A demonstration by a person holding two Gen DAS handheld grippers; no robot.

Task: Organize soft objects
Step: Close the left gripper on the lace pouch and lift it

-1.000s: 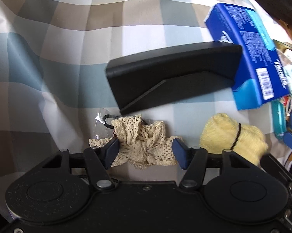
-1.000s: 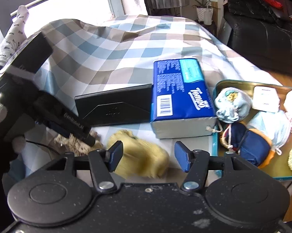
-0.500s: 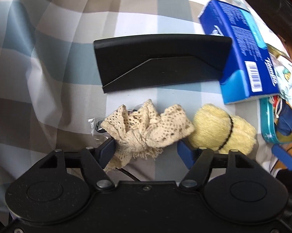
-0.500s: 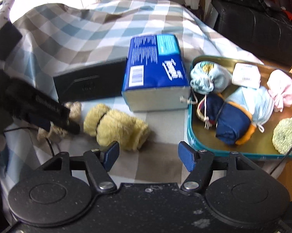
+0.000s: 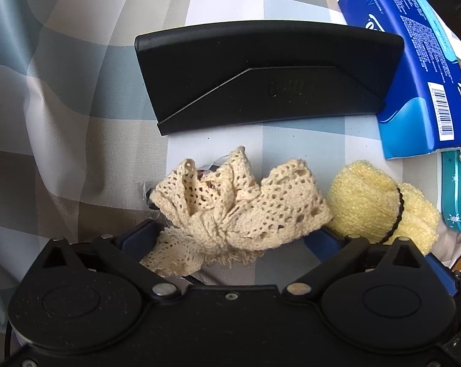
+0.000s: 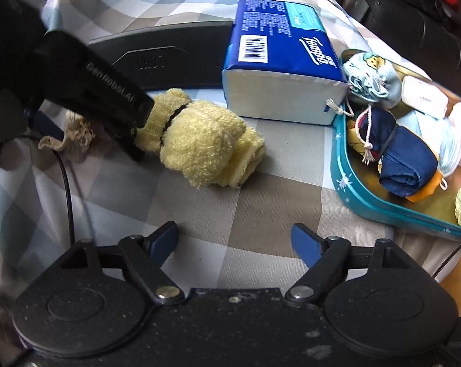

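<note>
A cream lace cloth point(image 5: 239, 208) lies bunched on the checked tablecloth between the fingers of my left gripper point(image 5: 230, 238), whose jaws stand wide on either side of it without squeezing. A rolled yellow towel point(image 5: 380, 211) with a black band lies right of it, also in the right wrist view point(image 6: 200, 140). My right gripper point(image 6: 235, 241) is open and empty, hovering short of the towel. A teal tray point(image 6: 380, 205) at the right holds several soft bundles. The left gripper's body hides part of the lace in the right wrist view.
A black case point(image 5: 267, 76) lies behind the lace and towel. A blue tissue pack point(image 6: 279, 61) stands between the case and the tray. A black cable point(image 6: 68, 189) runs over the cloth at the left. A dark sofa is beyond the table.
My left gripper has moved in lower over the lace, which now sits deeper between its fingers. My right gripper has drawn back and turned left, so the towel lies farther ahead.
</note>
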